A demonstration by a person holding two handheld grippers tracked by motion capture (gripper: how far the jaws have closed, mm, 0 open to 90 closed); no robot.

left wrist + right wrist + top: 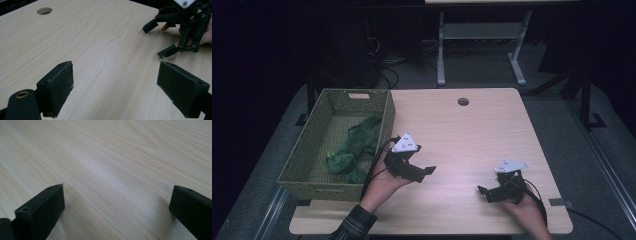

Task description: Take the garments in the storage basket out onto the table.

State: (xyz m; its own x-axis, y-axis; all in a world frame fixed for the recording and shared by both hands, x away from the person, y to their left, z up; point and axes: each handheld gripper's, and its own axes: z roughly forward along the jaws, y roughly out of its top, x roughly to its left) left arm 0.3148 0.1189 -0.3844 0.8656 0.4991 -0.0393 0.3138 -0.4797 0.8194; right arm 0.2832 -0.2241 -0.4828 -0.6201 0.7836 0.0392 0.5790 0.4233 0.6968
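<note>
My left gripper (426,173) is held just above the light wooden table (472,130), right of the green woven basket (314,136), and it stands open with nothing between its pads (56,87). My right gripper (484,192) rests low near the table's front right, also open and empty; its black pads (42,207) frame bare wood. In the left gripper view the right gripper (160,40) shows at the upper right, jaws apart. A green plush cloth (354,149) lies inside the basket.
A round cable hole (463,101) sits at the table's far edge. Behind the table stands a grey desk frame (482,45) on a dark floor with cables. A strip of tape (560,202) marks the front right corner.
</note>
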